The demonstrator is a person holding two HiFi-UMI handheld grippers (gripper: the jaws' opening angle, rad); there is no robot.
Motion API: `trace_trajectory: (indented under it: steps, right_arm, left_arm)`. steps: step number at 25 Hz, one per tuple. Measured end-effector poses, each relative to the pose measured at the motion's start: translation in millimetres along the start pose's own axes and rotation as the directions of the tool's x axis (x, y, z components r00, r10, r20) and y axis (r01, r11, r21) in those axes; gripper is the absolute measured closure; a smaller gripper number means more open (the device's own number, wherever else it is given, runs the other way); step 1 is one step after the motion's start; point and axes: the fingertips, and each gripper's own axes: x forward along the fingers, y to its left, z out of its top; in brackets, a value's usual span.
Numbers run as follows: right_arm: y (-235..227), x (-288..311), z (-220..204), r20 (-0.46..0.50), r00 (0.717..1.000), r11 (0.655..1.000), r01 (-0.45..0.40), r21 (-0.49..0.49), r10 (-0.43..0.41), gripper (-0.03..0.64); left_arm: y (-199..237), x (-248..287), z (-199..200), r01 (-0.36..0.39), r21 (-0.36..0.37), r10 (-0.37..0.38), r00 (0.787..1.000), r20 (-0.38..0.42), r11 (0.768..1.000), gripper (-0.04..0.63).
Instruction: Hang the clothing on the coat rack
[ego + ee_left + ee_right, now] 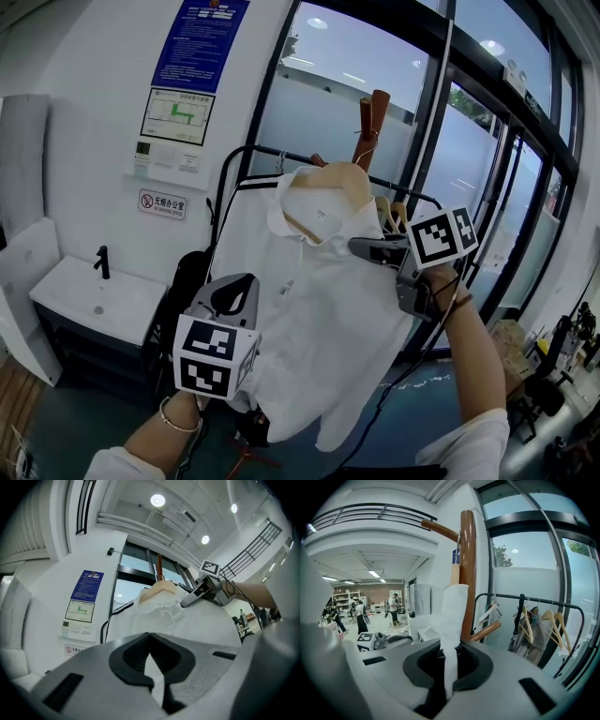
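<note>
Your right gripper (358,247) is clamped on the white shirt (319,300) at the shoulder, just beside the collar. In the right gripper view a strip of the white cloth runs up between its closed jaws.

Your left gripper (242,286) is lower, at the shirt's left edge. In the left gripper view its jaws are together with the tips meeting, and white cloth shows in the slit between them.

The shirt sits on a wooden hanger (330,176) and you hold it up in the air, spread between both grippers. It is right in front of the brown coat rack (373,122). The rack's pole and an angled peg rise just behind the hanger top. Can't tell whether the hanger's hook is on a peg.

Things that hold something:
- **Garment rail:** the black garment rail (543,599) stands behind the shirt. It carries several bare wooden hangers (555,623) and one greyish garment (536,634).
- **Basin:** a white basin (70,305) stands against the wall at lower left, with a black tap (101,262) at its back. From this angle you can't read what is in the bowl.

A blue poster (200,42) hangs on the wall above the basin.
</note>
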Motion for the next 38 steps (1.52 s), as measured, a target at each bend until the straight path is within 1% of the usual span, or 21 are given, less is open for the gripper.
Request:
trace_trajectory:
  steps: [5,8,14,24,27,31,38]
  right_arm:
    - [0.4,-3.5,-5.9,0.035,0.999,1.000,0.017,0.006,-0.017,0.579]
    - [-1.4,-6.6,-5.7,0.062,0.997,0.999,0.046,-0.009,-0.045,0.545]
    - [2.7,-12.0,-12.2,0.090,0.992,0.991,0.097,-0.093,-0.089,0.472]
    - [-6.1,-25.2,-17.2,0.124,0.978,0.978,0.180,-0.100,-0.168,0.404]
    - [-9.5,-30.7,-16.7,0.130,0.968,0.968,0.227,-0.106,-0.213,0.375]
    - [-11.0,-37.0,-14.3,0.143,0.953,0.953,0.284,-0.110,-0.267,0.352]
    - [-9.9,-48.2,-8.8,0.179,0.906,0.898,0.411,-0.156,-0.384,0.327]
  left_arm:
    - [-1.8,-3.2,-12.7,0.003,-0.002,-0.004,1.000,-0.030,1.000,0.588]
    - [-4.1,-4.7,-15.0,0.006,-0.003,-0.006,0.999,-0.034,1.000,0.588]
    - [-12.5,-6.5,-24.8,0.022,-0.017,-0.023,0.998,-0.050,1.000,0.588]
    - [-21.7,-9.2,-37.8,0.057,-0.048,-0.060,0.996,-0.061,0.997,0.588]
    - [-22.0,-9.9,-41.7,0.067,-0.060,-0.071,0.996,-0.062,0.996,0.588]
    - [-24.2,-10.6,-43.4,0.088,-0.080,-0.093,0.994,-0.052,0.993,0.588]
    - [-26.2,-14.4,-51.6,0.131,-0.116,-0.138,0.989,-0.054,0.985,0.588]
